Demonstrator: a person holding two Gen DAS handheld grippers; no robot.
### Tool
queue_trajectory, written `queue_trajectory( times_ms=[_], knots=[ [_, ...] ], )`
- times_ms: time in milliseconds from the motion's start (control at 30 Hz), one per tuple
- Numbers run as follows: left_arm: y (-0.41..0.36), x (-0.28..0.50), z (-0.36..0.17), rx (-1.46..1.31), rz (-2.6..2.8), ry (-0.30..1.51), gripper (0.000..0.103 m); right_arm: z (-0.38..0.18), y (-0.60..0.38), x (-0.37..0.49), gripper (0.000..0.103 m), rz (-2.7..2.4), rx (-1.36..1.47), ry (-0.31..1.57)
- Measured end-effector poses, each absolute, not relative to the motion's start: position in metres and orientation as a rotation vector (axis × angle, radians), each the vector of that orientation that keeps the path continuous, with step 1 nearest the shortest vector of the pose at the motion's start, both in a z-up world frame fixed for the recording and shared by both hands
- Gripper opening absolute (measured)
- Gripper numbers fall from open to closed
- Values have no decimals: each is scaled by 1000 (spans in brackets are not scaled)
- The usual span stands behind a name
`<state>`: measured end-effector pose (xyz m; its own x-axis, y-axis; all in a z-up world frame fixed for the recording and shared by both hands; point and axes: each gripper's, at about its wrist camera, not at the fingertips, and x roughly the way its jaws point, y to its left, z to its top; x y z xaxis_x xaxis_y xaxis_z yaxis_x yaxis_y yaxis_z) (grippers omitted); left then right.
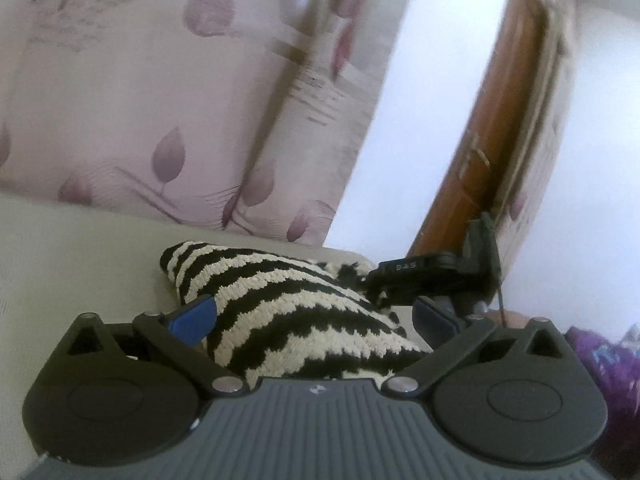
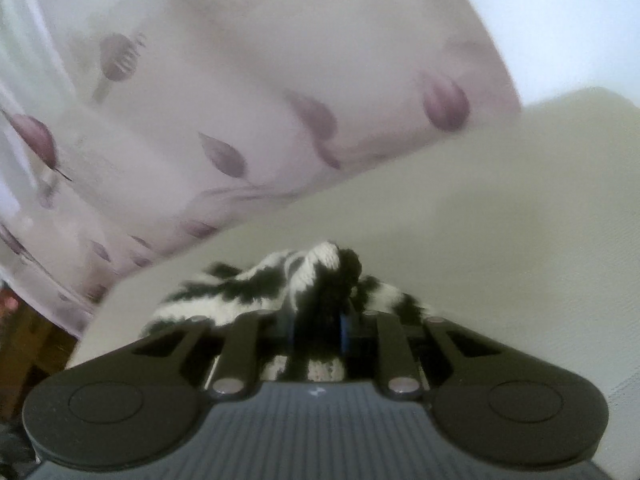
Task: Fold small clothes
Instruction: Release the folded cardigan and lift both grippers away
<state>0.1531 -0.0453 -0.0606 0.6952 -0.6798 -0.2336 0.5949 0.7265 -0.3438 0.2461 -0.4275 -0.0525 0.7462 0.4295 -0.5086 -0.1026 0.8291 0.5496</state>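
Item: striped knit, mid-fold, on cream surface.

Detail: Left gripper spread wide, blue pads either side of the knit, nothing pinched; knit lies between the fingers, bulging up. Right gripper closed narrow on a bunched edge of the knit, fabric wedged between its fingers. Step judged: one edge lifted for folding over. Next move calls for carrying that edge across the body while the left gripper steadies or pins the rest; loose yarn may snag or slip. Left view alone shows the right gripper from outside at the knit's far edge, a brown door, purple cloth. Right view alone shows the clamp itself close up. Floral curtain behind in both.
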Motion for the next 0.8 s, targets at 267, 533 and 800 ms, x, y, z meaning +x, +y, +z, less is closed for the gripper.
queue_trajectory(
  times_ms=[267, 533, 800],
  knots=[
    [-69, 152, -70, -220, -810, 376, 99, -72, -444, 245, 29, 316, 546, 684],
    [-87, 146, -94, -196, -847, 453, 97, -46, -452, 158, 49, 377, 599, 484],
    [-86, 136, -108, -124, -826, 486, 97, -66, -391, 110, 43, 277, 195, 609]
  ],
)
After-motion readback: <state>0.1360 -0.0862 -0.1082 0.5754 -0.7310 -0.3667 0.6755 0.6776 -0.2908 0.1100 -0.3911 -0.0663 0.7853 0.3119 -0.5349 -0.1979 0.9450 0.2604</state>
